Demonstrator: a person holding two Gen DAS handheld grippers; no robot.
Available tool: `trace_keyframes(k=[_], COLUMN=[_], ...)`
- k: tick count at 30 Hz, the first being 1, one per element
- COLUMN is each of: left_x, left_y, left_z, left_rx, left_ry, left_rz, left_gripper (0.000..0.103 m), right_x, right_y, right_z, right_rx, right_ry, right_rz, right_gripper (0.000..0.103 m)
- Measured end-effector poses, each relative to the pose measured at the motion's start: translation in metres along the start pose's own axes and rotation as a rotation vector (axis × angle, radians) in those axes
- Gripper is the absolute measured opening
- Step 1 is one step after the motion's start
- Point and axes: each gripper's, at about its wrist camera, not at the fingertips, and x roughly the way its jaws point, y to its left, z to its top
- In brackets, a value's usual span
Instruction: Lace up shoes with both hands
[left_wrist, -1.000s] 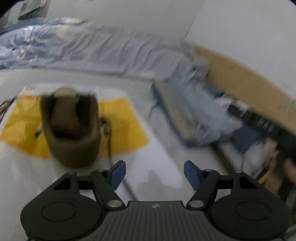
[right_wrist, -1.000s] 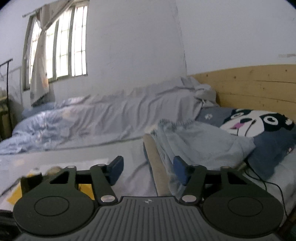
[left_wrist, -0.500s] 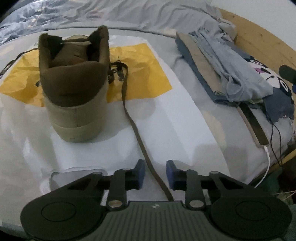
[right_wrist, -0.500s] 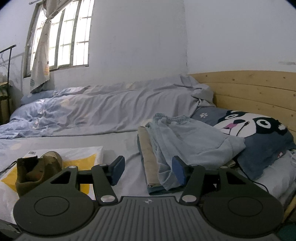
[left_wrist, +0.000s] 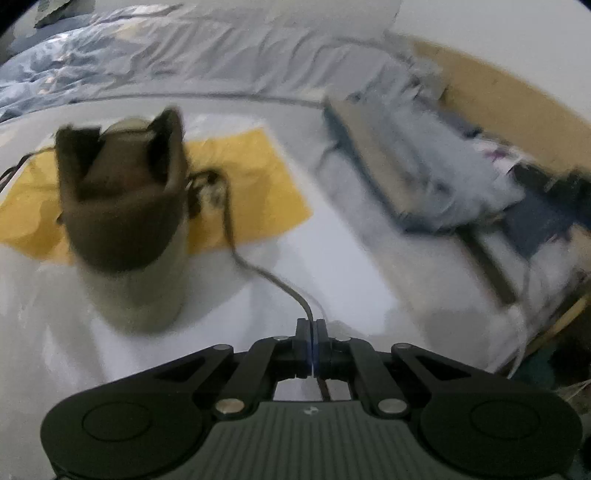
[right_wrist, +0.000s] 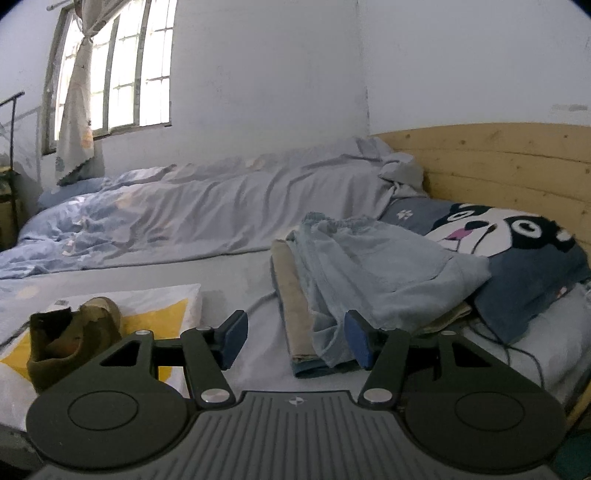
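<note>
**On the bed: lace pinched by L, R idle**

On the white-and-yellow bag (left_wrist: 258, 177) spread over the bed sits the shoe (left_wrist: 125, 221), heel toward my L cam, tan sole w/ dark brown collar. Pic is motion-blurred, so eyelets are hard to read. Its lace (left_wrist: 273, 277) runs from the shoe's right side across the white part of the bag straight into my left gripper (left_wrist: 312, 332). Jaws there are pressed together w/ the lace clamped between the blue pads; a short bit of lace shows behind them too.

My right gripper (right_wrist: 295, 338) hangs wide apart, nothing between the pads, well off to the shoe's right and pointing at the folded clothes (right_wrist: 369, 273). From that cam the shoe (right_wrist: 70, 339) is low left, partly behind the gripper body. Beyond the clothes: a dog-print pillow (right_wrist: 517, 243) against the wooden headboard (right_wrist: 498, 158), a rumpled duvet (right_wrist: 184, 214) along the wall, and a window (right_wrist: 122, 70) w/ curtain at upper left.
</note>
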Motion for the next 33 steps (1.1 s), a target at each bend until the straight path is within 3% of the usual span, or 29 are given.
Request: trace_keyframes(k=[6, 10, 12, 13, 14, 22, 28, 33], left_x=[-0.031, -0.052, -0.062, -0.064, -0.066, -0.071, -0.075, -0.081], left_y=[0.027, 0.045, 0.054, 0.058, 0.062, 0.087, 0.095, 0.099], left_z=[0.036, 0.060, 0.071, 0.073, 0.074, 0.080, 0.080, 0.080], left_rx=[-0.044, -0.073, -0.088, -0.100, -0.113, -0.211, -0.248, -0.237], left_ry=[-0.128, -0.214, -0.254, -0.266, -0.275, -0.299, -0.309, -0.317], left_rz=[-0.148, -0.247, -0.292, -0.301, -0.309, -0.342, -0.358, -0.368], left_gripper=[0.000, 0.000, 0.000, 0.000, 0.000, 0.000, 0.000, 0.000], right_x=[0.007, 0.006, 0.008, 0.010, 0.012, 0.027, 0.039, 0.041], right_y=[-0.005, 0.000, 0.004, 0.007, 0.010, 0.031, 0.028, 0.025], right_z=[-0.005, -0.007, -0.008, -0.009, -0.009, -0.008, -0.007, -0.008], right_rx=[0.065, 0.075, 0.060, 0.053, 0.047, 0.037, 0.174, 0.216], right_ry=[0.028, -0.016, -0.023, -0.017, -0.004, 0.088, 0.158, 0.155], right_rz=[0.201, 0.285, 0.324, 0.343, 0.356, 0.432, 0.525, 0.534], right_gripper=[0.059, 0.066, 0.076, 0.088, 0.089, 0.091, 0.097, 0.098])
